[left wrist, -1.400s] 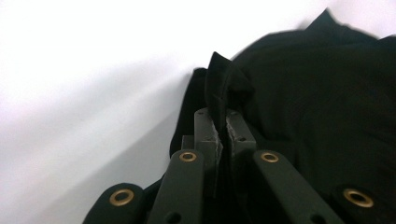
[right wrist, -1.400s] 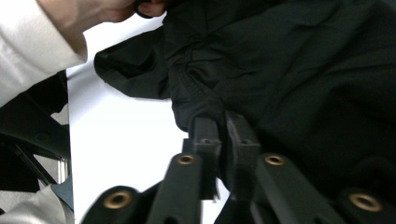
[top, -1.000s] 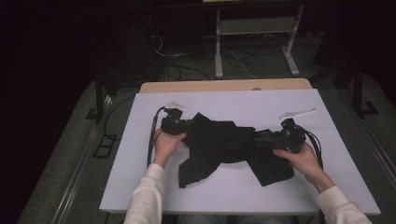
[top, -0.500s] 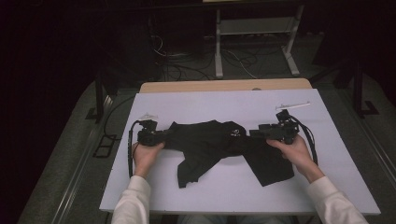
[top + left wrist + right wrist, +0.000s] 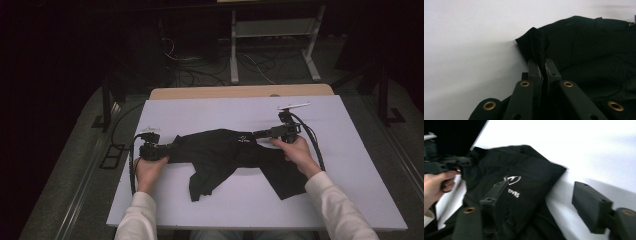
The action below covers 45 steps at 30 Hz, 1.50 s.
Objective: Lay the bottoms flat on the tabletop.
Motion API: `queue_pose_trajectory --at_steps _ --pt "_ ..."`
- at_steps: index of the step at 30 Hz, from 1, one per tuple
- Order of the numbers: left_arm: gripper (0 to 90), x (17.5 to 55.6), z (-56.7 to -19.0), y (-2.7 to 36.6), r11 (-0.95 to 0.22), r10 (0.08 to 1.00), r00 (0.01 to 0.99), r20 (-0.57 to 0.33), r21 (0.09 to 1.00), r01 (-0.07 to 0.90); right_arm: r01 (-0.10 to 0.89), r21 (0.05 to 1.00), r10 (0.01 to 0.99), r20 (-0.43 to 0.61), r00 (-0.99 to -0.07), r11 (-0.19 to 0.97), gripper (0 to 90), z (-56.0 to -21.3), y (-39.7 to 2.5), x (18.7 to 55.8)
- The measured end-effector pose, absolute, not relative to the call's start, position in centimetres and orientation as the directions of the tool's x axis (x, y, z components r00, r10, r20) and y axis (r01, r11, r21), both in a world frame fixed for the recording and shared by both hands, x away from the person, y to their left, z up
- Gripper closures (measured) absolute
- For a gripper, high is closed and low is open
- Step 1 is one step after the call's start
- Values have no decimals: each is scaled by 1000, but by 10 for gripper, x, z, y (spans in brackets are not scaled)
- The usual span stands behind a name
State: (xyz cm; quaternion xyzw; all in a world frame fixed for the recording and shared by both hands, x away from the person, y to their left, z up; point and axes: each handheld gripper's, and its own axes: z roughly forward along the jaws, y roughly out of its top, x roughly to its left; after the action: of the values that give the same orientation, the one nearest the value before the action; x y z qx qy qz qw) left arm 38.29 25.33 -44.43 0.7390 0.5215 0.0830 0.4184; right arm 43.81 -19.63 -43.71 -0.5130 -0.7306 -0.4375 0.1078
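1. High view: a black garment [image 5: 230,155] lay across the middle of the frame on the white worktop [image 5: 350,200], its top edge running between the two hands.
2. The left tongs [image 5: 167,148], at left centre, were at the garment's left corner. In the left gripper view the jaws stood pressed together on a fold of cloth [image 5: 537,47] at frame centre, pinching the garment.
3. The right tongs [image 5: 260,134], right of centre in the high view, pointed toward the garment's upper edge near a small white logo [image 5: 243,139].
4. In the right gripper view the jaws stood spread wide, one over the cloth beside the logo [image 5: 512,182], the other over bare worktop at lower right, holding nothing.
5. Judged progress: the garment was partly spread. The top edge looked fairly straight, but the lower part sat bunched, with one flap [image 5: 205,182] at lower centre and another [image 5: 285,175] under the right hand.
6. Likely left to do: grip the right side again, flatten the lower flaps, then fold.
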Motion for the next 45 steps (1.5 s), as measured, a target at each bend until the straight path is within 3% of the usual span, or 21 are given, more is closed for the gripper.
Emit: queue_pose_trajectory --at_steps 7,8,9,10,11,15,24,45 --pt "860 384 -447 253 -102 836 444 -322 704 703 911 404 644 675 -359 84 534 -453 -186 457" --pt "861 385 -447 253 -103 835 446 -323 704 703 916 394 629 693 -353 80 601 -456 -184 458" --pt "860 385 -447 253 -102 833 447 -326 704 702 919 382 600 715 -359 95 770 -460 -181 460" --pt "860 385 -446 252 -102 832 450 -326 706 700 919 382 600 715 -359 95 770 -460 -181 460" --pt "861 385 -445 251 -103 831 454 -323 711 696 916 384 599 709 -372 114 852 -460 -179 460" --pt "861 386 -439 246 -89 816 473 -334 735 672 868 473 622 638 -454 148 871 -444 -185 455" --pt "861 399 -422 219 -78 773 527 -353 771 632 807 587 647 589 -484 69 871 -393 -232 454" --pt "864 450 -397 193 -2 746 542 -388 812 584 792 611 681 586 -440 -15 871 -376 -274 479"
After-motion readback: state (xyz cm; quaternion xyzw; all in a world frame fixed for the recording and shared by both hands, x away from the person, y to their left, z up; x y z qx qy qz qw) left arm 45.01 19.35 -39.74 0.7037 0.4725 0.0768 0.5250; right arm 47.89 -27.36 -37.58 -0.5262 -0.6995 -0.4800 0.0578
